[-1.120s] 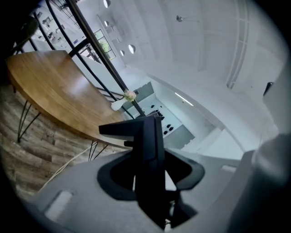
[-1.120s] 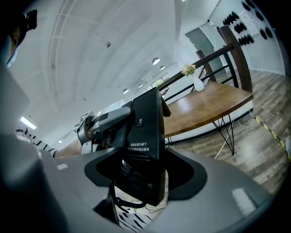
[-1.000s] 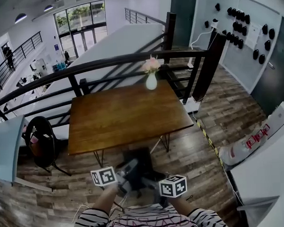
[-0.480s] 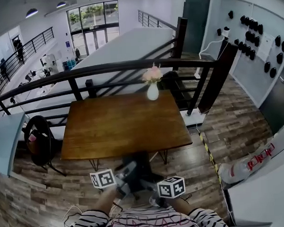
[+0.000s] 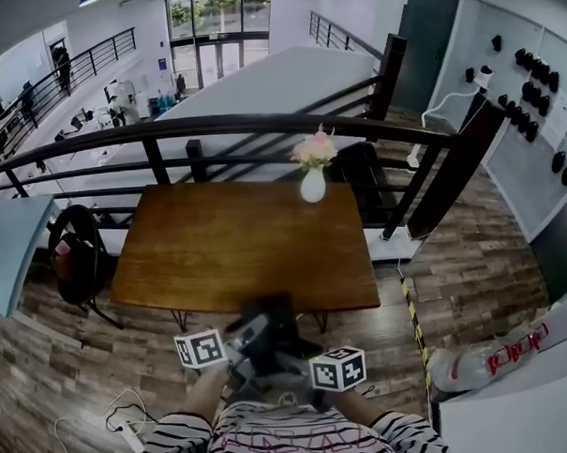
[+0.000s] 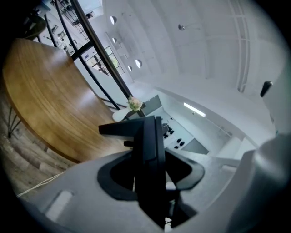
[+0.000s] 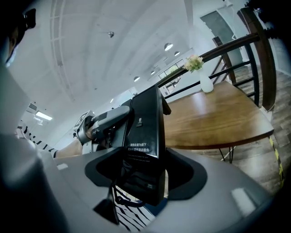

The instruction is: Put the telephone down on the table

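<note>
A black telephone (image 5: 267,330) hangs in the air just short of the near edge of the brown wooden table (image 5: 238,251), held between both grippers. My left gripper (image 5: 240,349) grips it from the left and my right gripper (image 5: 295,363) from the right. In the left gripper view the telephone (image 6: 148,136) stands edge-on in the left gripper (image 6: 150,184), with the table (image 6: 41,91) beyond. In the right gripper view the telephone (image 7: 144,123) shows its printed label inside the right gripper (image 7: 141,179). Both sets of pads are hidden behind the phone.
A white vase of pink flowers (image 5: 313,182) stands at the table's far edge. A black railing (image 5: 260,126) runs behind the table. A black bag on a chair (image 5: 74,253) sits at the left, and a white cable (image 5: 123,417) lies on the floor.
Both grippers have carried the telephone forward towards the table, whose near edge now lies closer. The grip looks unchanged.
</note>
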A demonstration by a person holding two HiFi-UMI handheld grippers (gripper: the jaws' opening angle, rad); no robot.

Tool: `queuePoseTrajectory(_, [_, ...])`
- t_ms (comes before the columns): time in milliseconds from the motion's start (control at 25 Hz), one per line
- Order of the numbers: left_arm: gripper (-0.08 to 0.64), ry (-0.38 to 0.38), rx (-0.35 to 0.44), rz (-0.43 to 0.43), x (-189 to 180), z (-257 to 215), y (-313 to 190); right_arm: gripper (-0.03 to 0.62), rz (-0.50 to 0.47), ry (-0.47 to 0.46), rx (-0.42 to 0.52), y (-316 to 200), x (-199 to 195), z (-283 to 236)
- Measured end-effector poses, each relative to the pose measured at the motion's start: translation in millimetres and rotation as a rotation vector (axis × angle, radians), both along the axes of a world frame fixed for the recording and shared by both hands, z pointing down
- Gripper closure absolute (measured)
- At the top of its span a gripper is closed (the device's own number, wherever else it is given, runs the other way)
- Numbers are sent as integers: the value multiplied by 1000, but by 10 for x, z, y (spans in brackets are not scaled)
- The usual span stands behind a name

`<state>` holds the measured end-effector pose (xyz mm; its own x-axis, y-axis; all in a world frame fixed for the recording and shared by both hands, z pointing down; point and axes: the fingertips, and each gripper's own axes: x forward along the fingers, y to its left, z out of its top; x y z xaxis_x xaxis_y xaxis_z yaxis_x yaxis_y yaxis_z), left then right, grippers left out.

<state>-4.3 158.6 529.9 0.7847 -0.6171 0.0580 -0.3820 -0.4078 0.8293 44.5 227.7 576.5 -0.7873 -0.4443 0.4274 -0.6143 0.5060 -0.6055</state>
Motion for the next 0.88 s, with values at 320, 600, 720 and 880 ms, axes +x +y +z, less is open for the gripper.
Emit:
queuePoseTrajectory(320, [380, -8, -21, -8, -89, 101, -443, 302, -5, -9, -19, -441, -89, 90])
queuePoseTrajectory(600, [380, -3, -45, 37, -373, 140, -1037, 302, 39, -9, -39, -991, -403, 113])
queuePoseTrajectory(720, [380, -4, -47, 65, -513, 118, -1307, 302, 62, -11, -40, -1255, -562, 91])
queuePoseTrajectory(880, [380, -10, -43, 115, -672, 79, -1682, 302, 110, -21, -41, -1612, -770, 57])
